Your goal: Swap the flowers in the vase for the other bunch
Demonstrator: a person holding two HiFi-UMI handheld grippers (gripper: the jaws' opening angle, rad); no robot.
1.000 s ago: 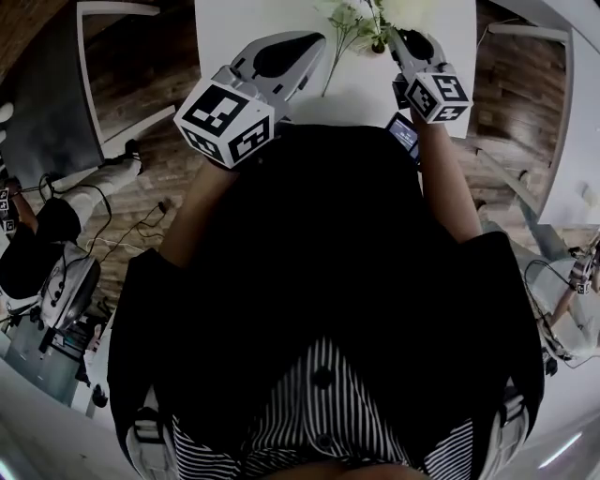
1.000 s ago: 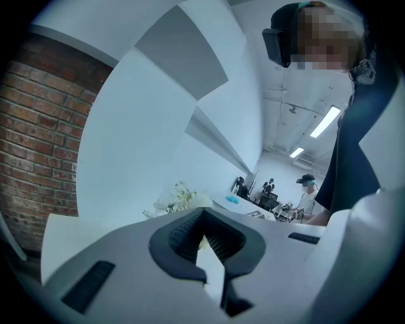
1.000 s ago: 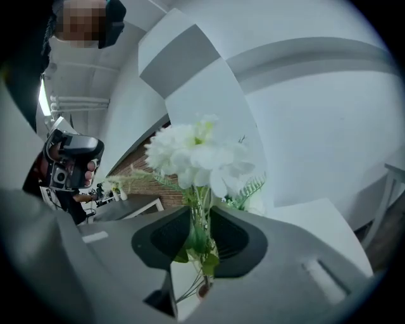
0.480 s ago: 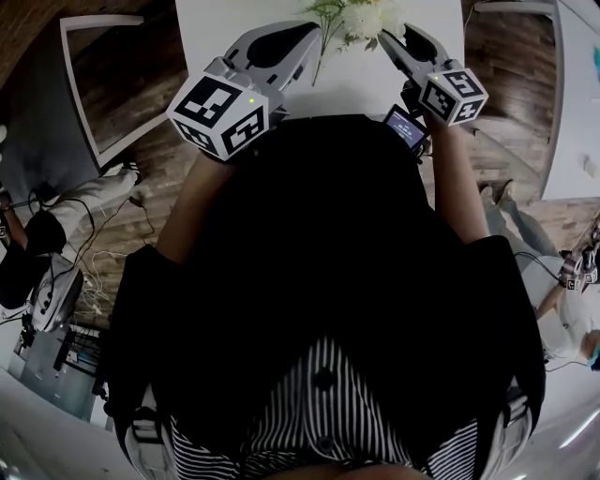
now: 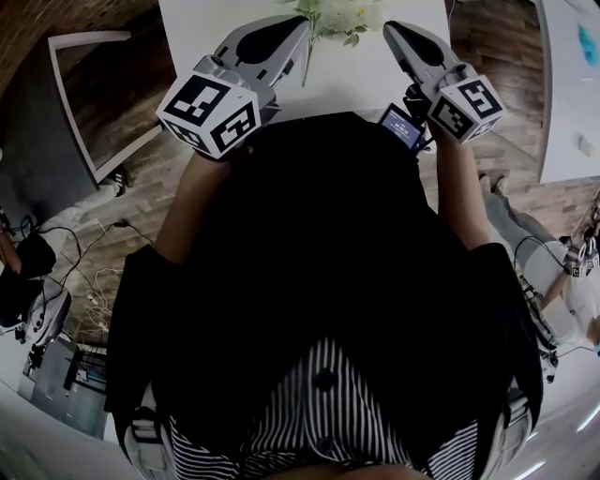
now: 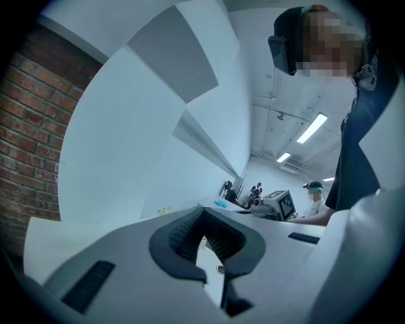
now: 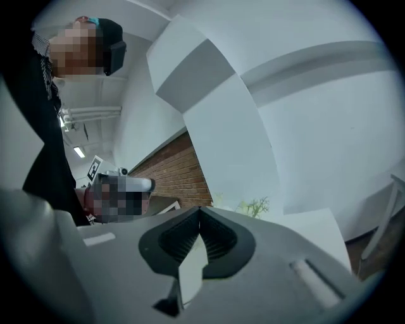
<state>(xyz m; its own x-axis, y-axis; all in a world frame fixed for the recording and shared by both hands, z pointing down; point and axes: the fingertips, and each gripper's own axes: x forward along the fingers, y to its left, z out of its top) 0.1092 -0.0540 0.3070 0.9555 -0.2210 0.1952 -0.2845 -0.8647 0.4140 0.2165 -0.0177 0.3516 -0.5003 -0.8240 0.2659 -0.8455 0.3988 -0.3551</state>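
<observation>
A bunch of pale flowers with green leaves [image 5: 336, 17] lies on the white table [image 5: 375, 80] at the top of the head view, its thin stem [image 5: 306, 64] pointing toward me. My left gripper [image 5: 302, 22] hovers just left of the bunch and is shut, with nothing between its pads [image 6: 202, 214]. My right gripper [image 5: 390, 28] is held up to the right of the flowers, apart from them. It is shut too, and its pads [image 7: 200, 212] are empty. In the right gripper view the greenery [image 7: 254, 205] shows beyond the jaws. No vase is in view.
My dark-clothed torso fills most of the head view. A grey-framed chair [image 5: 70, 103] stands on the wooden floor at left, above cables [image 5: 94, 281]. Another white table [image 5: 567, 94] is at right. A small lit screen [image 5: 401, 127] sits below the right gripper.
The right gripper has lifted away from the flowers and now sits to their right with nothing in it. The left gripper has hardly moved. The bunch stays on the table.
</observation>
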